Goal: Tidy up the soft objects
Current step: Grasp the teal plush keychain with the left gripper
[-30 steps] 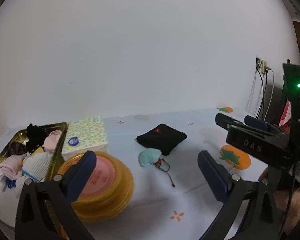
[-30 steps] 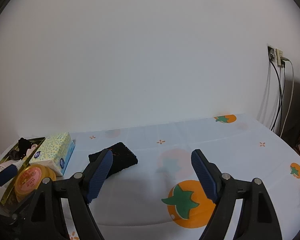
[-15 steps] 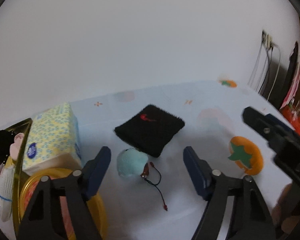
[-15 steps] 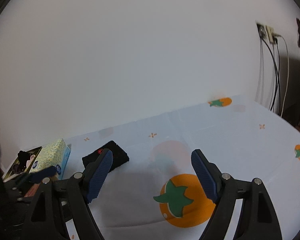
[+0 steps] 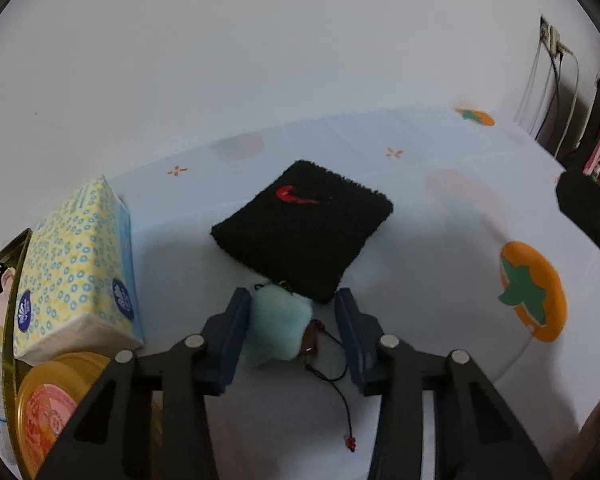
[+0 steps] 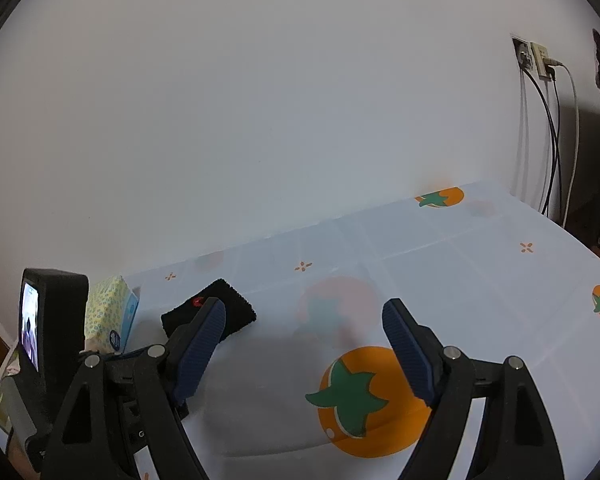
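Note:
A small light-blue plush toy (image 5: 279, 326) with a brown tag and black cord lies on the tablecloth between the fingers of my left gripper (image 5: 294, 334). The left finger touches it; a gap stays on the right, so the gripper is still open around it. A black terry wristband (image 5: 302, 228) with a red logo lies just beyond the toy and also shows in the right wrist view (image 6: 216, 312). My right gripper (image 6: 304, 354) is open and empty above the cloth, to the right of the left gripper.
A yellow-and-blue tissue pack (image 5: 76, 264) lies left of the toy. A round yellow tin (image 5: 52, 404) sits in front of it. A gold tray (image 5: 10, 320) at the far left holds several socks. Wall socket and cables (image 6: 540, 72) are at the right.
My left gripper has moved forward and down over the blue plush toy and narrowed around it. The right gripper has shifted slightly and stayed open.

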